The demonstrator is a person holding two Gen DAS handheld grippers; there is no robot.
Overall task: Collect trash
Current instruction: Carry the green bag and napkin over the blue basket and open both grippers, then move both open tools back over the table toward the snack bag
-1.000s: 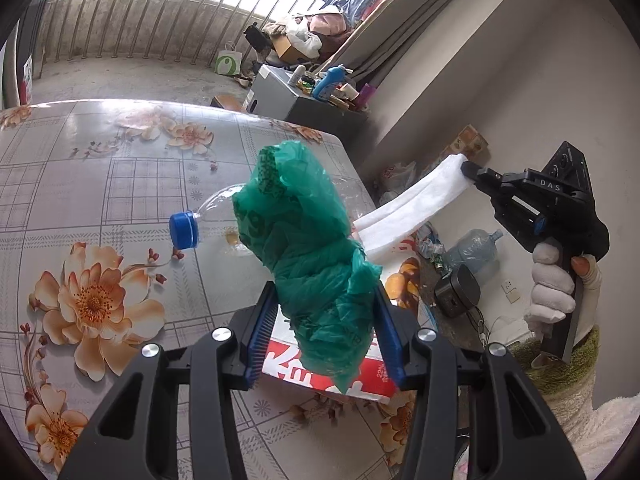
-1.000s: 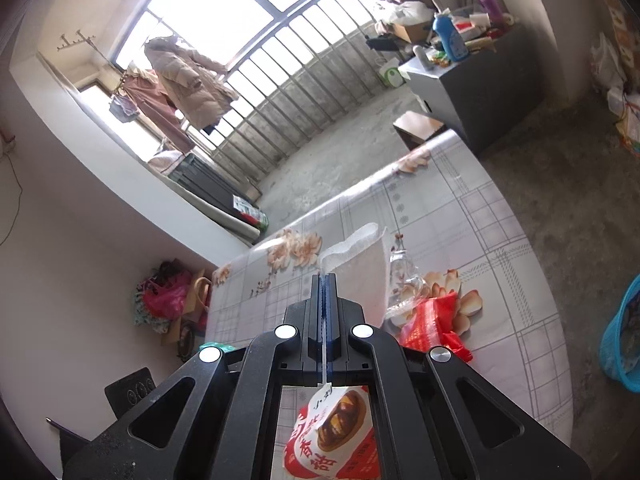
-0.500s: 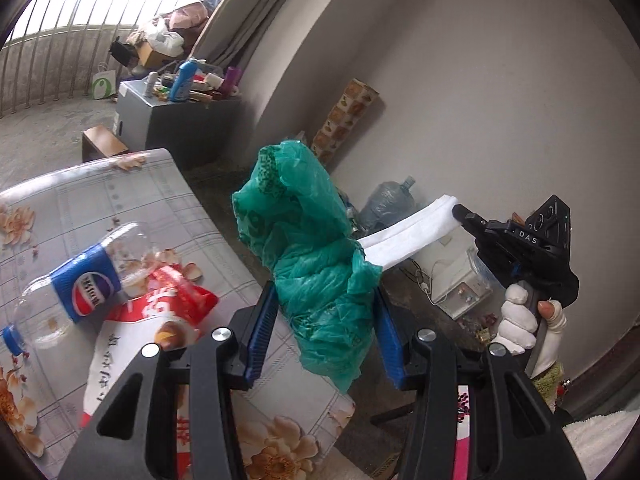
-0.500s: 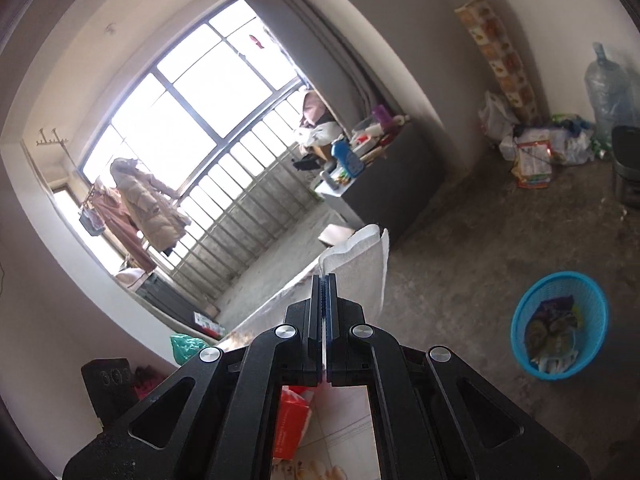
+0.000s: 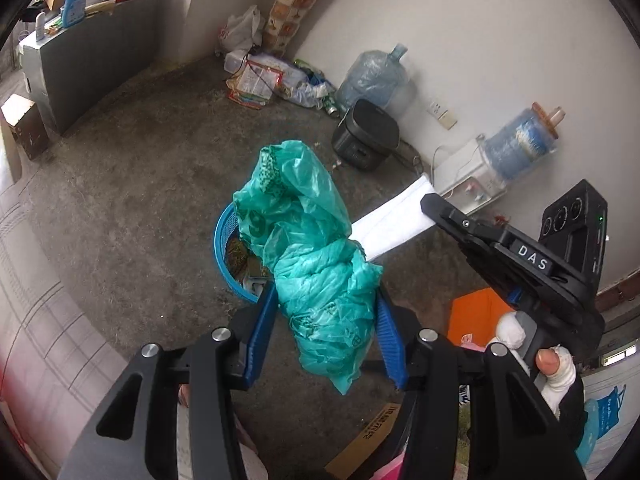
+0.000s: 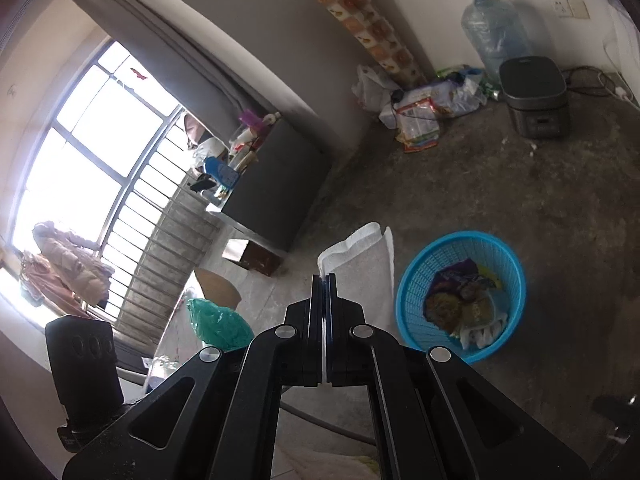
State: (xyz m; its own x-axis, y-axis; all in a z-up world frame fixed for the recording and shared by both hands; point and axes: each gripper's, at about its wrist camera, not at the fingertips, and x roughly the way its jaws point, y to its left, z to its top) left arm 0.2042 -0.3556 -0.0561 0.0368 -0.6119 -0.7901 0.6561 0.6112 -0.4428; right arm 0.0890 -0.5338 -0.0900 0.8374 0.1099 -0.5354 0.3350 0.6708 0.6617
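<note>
My left gripper (image 5: 326, 308) is shut on a crumpled green plastic bag (image 5: 312, 248) and holds it in the air above a blue mesh trash basket (image 5: 224, 240) on the floor. My right gripper (image 6: 325, 280) is shut on a folded white paper towel (image 6: 360, 256) and holds it up left of the basket (image 6: 460, 296), which has wrappers in it. In the left wrist view the right gripper (image 5: 430, 204) holds the towel (image 5: 394, 224) just right of the bag. The bag also shows in the right wrist view (image 6: 218, 322).
The floor is bare concrete. A black rice cooker (image 5: 366, 136), water jugs (image 5: 376, 76), a white dispenser (image 5: 466, 176) and a litter pile (image 5: 272, 80) line the far wall. A grey cabinet (image 5: 80, 52) stands at left. The table edge (image 5: 32, 280) is at lower left.
Both grippers have swung off the table and out over the floor with their loads. The table, bottle and red wrapper have left view; the blue basket has come under them.
</note>
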